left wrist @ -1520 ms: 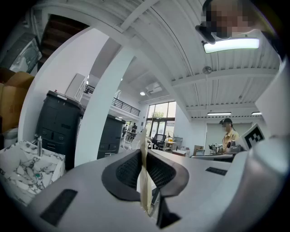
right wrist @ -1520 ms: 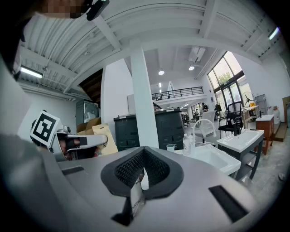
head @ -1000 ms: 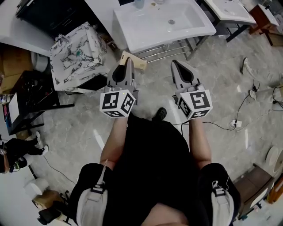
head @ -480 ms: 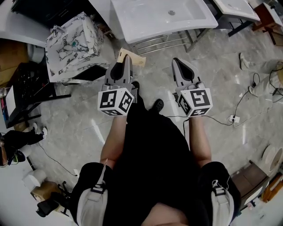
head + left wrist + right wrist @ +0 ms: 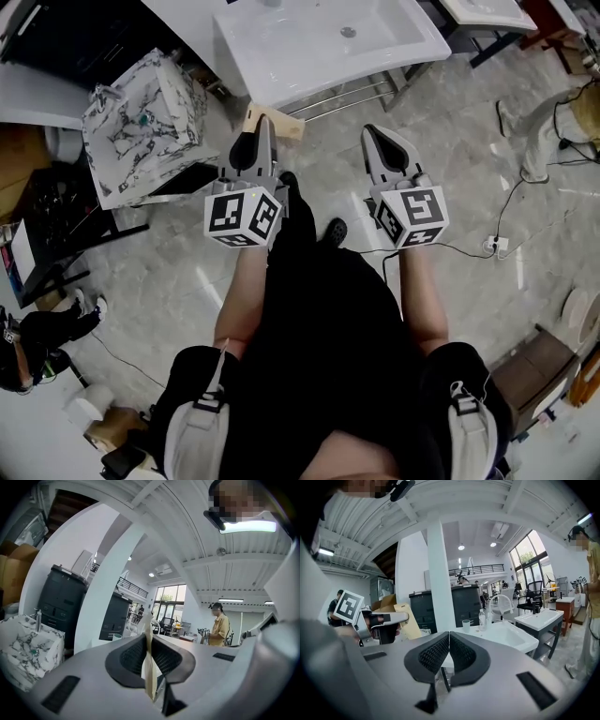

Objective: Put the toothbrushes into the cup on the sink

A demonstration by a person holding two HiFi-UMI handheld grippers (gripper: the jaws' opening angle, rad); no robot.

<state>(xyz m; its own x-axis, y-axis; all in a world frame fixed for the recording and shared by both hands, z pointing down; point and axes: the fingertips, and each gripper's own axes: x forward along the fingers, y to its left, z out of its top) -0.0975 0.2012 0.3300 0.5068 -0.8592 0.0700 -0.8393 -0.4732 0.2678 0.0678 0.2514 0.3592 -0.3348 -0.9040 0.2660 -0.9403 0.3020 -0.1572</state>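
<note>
Sink (image 5: 281, 56) w/ cup (image 5: 466, 625) ahead; marbled box (image 5: 141, 127) to its left.

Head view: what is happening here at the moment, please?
A person stands a little way from a white sink, with one tool in each hand. The left tool is shut on a flat tan card-like piece; whether it carries toothbrushes cannot be told. The right tool is shut and empty. A cup stands on the sink, beyond both tools.
</note>
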